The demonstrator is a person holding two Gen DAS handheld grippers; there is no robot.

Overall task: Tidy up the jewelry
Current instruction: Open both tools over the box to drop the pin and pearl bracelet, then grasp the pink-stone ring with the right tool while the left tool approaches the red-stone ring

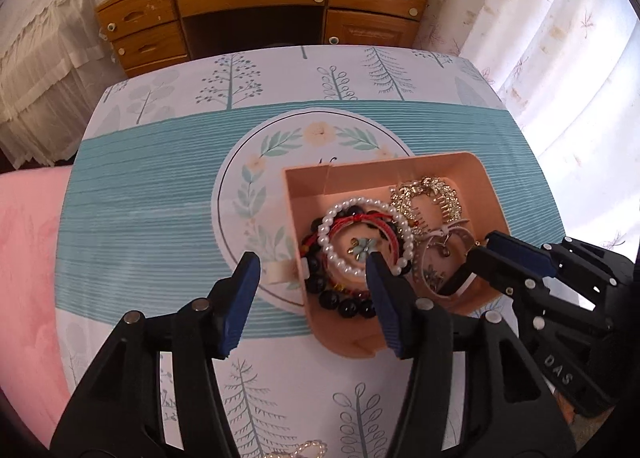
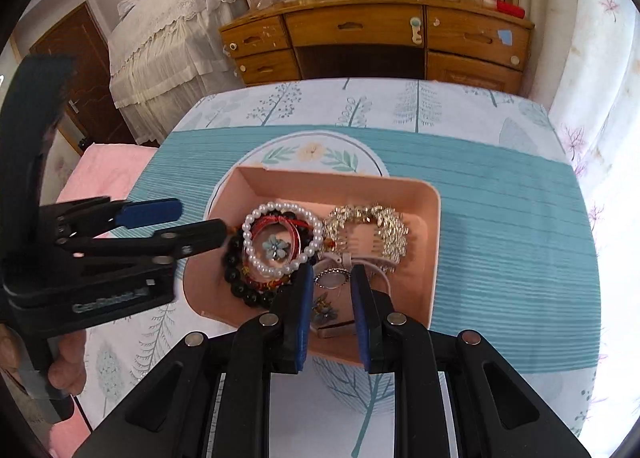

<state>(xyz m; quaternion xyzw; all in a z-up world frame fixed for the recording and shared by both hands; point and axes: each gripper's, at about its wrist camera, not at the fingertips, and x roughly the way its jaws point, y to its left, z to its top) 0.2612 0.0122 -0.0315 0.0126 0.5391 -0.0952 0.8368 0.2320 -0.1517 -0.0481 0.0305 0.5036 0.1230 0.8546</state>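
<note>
Left wrist view: my left gripper (image 1: 312, 266) is wide open, holding nothing. Its right finger sits over the pearl bracelet (image 1: 366, 236) inside the pink tray (image 1: 472, 166); its left finger is outside the tray wall, over the counter (image 1: 140, 198).

Right wrist view: my right gripper (image 2: 331, 278) is partly open, nothing clamped. The oval pendant (image 2: 332, 279) lies between the tips, the gold hair comb (image 2: 368, 230) just ahead.

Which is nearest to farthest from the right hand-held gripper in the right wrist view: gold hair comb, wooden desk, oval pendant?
From the right hand-held gripper:
1. Oval pendant, right between the fingertips, in the pink tray.
2. Gold hair comb, just beyond, toward the tray's back right.
3. Wooden desk, far off, past the table's far edge.
</note>
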